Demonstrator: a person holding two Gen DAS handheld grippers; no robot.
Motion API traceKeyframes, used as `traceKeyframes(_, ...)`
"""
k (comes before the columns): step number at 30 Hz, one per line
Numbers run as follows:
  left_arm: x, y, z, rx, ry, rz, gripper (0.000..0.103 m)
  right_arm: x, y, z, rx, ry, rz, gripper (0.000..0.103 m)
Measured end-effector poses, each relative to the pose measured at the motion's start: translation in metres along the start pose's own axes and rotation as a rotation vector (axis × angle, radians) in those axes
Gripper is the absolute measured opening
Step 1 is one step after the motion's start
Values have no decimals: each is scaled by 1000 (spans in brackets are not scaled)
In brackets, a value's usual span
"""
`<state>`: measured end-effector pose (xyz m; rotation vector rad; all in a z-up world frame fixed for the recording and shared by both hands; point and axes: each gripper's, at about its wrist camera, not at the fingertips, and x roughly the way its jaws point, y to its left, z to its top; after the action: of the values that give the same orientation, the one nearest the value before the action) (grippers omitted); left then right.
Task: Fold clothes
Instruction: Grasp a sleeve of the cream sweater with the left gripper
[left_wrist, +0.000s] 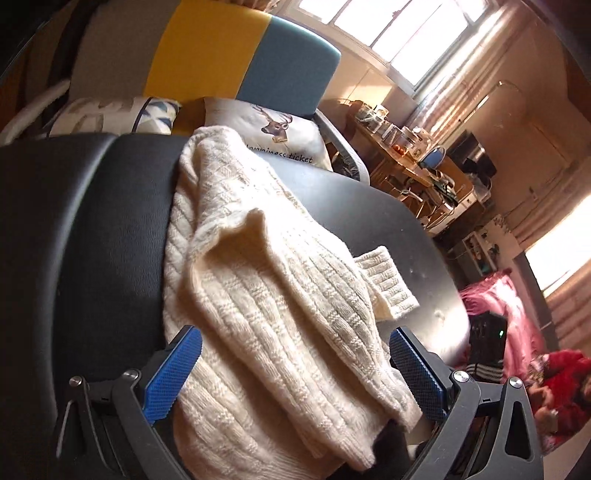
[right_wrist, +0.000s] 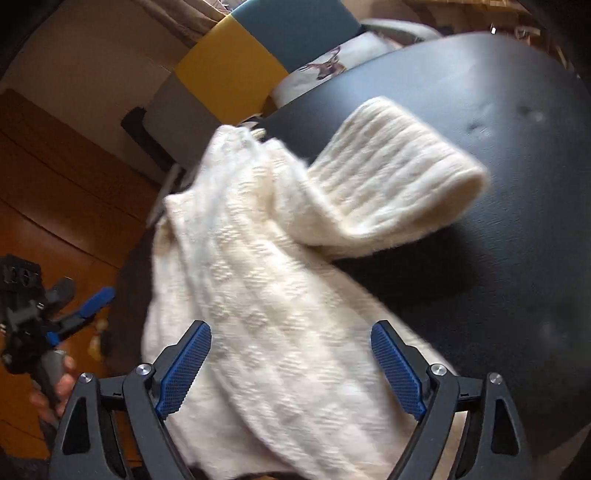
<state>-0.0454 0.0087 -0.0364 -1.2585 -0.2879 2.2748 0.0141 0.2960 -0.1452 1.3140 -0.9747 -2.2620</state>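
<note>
- Cream sweater (left_wrist: 266, 295): centre of frame, draped on black table (left_wrist: 388, 221).
- Left gripper (left_wrist: 295, 373): fingers apart w/ knit between, lower frame.
- Right gripper (right_wrist: 291, 365): fingers apart over knit; cuff (right_wrist: 399, 184) upper centre.

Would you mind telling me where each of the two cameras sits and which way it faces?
Left wrist: on the left hand-held gripper, jaws open, facing the cream sweater on the black table, toward the window.
Right wrist: on the right hand-held gripper, jaws open, facing the sweater's cuff; the left gripper and a hand show.
Shared: sweater, table, deer cushion.
</note>
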Motion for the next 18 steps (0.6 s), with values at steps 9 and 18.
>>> traceKeyframes(9, 26, -49, 36, 169, 61, 27, 102, -7, 27, -17, -114, 57, 156, 92)
traceKeyframes(18, 104, -146, 1, 449, 247, 47, 87, -61, -23, -39, -25, -12, 29, 92)
